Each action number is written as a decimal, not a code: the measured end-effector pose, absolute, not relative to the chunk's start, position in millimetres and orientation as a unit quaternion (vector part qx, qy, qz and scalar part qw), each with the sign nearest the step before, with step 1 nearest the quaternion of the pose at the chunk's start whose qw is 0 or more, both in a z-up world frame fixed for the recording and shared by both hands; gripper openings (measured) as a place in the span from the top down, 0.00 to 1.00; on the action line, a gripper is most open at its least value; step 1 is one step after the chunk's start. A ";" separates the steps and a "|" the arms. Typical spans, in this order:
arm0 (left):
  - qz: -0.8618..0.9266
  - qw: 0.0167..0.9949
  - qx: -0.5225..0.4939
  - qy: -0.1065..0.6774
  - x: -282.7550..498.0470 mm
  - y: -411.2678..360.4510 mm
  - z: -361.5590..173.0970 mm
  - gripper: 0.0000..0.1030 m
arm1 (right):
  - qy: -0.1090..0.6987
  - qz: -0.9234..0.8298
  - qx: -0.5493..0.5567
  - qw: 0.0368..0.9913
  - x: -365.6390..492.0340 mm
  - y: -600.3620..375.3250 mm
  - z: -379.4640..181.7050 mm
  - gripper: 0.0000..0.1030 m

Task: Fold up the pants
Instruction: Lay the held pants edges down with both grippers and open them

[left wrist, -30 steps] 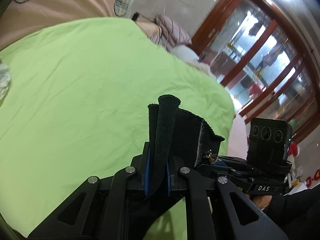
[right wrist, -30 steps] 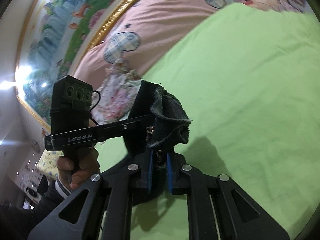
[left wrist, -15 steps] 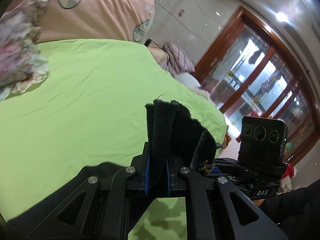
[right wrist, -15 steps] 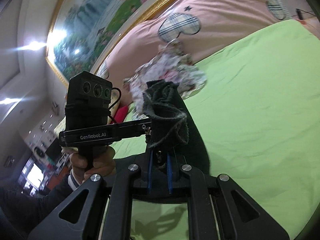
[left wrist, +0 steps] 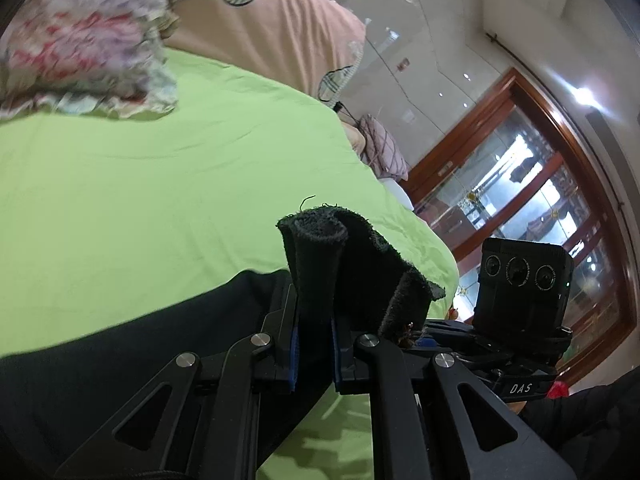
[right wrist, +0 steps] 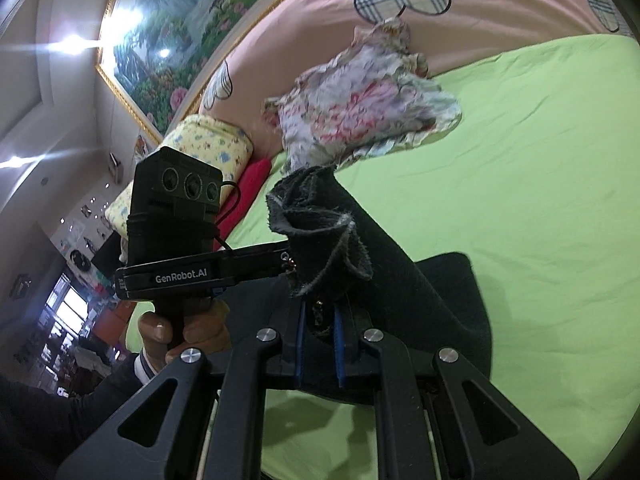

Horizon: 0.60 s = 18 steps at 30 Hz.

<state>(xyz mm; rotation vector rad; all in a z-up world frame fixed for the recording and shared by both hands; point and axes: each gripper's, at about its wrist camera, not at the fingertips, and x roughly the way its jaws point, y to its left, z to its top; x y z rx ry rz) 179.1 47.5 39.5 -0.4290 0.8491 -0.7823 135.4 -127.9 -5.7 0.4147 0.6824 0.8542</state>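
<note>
**Pants pinched in both tools over the bed**

Green bedsheet (left wrist: 160, 184) fills both views, with a flowered cloth (right wrist: 360, 108) near the pink headboard (right wrist: 500, 0). Each tool is pressed together on a bunched edge of the black pants (left wrist: 320, 264): the left tool (left wrist: 314, 344) and the right tool (right wrist: 320, 344). From the right tool the pants trail down onto the sheet.

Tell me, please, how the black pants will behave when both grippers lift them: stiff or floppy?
Probably floppy: the black pants bunch into soft rolls above the right gripper and drape down onto the green sheet. Likely not slippery: the frayed edge clamped in the left gripper looks coarse.
</note>
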 end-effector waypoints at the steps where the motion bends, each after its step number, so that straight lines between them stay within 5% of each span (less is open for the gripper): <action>1: -0.365 0.815 -0.205 0.400 179.7 50.7 35.1 0.89 | 0.326 0.404 0.195 0.832 136.2 -125.1 -7.4 0.88; 18: -0.297 0.811 -0.243 0.443 169.9 86.1 -28.2 0.89 | 0.384 0.413 0.171 0.808 147.8 -86.8 -55.2 0.87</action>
